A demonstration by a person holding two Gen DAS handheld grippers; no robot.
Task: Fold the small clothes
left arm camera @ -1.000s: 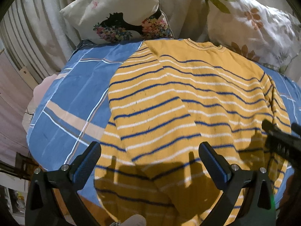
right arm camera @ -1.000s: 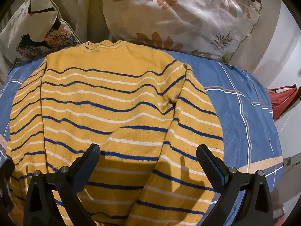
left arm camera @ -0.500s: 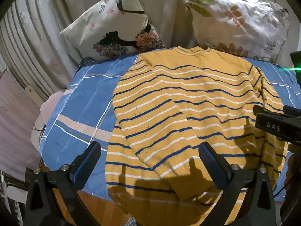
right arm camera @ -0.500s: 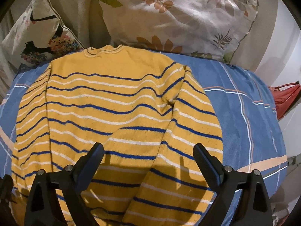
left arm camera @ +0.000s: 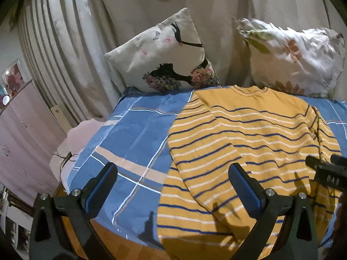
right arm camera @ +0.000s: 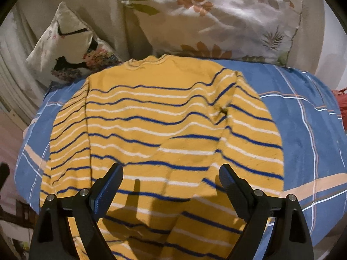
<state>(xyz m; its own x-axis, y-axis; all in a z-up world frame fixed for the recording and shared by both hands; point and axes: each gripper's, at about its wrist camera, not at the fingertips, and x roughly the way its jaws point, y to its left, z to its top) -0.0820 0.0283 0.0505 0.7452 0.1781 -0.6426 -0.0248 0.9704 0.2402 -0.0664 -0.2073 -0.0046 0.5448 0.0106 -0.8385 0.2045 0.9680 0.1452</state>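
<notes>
a yellow sweater (left arm camera: 249, 143) with thin navy and white stripes lies spread over a blue checked bedsheet (left arm camera: 138, 134), collar toward the top of the frame and hem toward the bottom. in the left wrist view it fills the centre and right of the picture; in the right wrist view it covers the middle from just under the pillows down to the bottom edge. the knit looks fuzzy and a little rumpled, the stripes running in soft waves. both sleeves are folded in over the body: one forms a diagonal flap across the lower centre of the left wrist view, the other lies along the right part of the sweater in the right wrist view, where a dark crease marks the armpit. the collar is a plain ribbed band just below a floral pillow (right arm camera: 216, 19). a second pillow (left arm camera: 167, 58), printed with a dark branch and flowers, stands in the upper centre of the left wrist view, against pale curtains (left arm camera: 65, 49).

the left gripper (left arm camera: 172, 184) hangs above the sheet and the sweater's left edge, its blue-padded fingers wide apart with nothing between them. the right gripper (right arm camera: 171, 179) hovers over the sweater's lower half, fingers likewise spread and empty. both cast shadows on the knit.
</notes>
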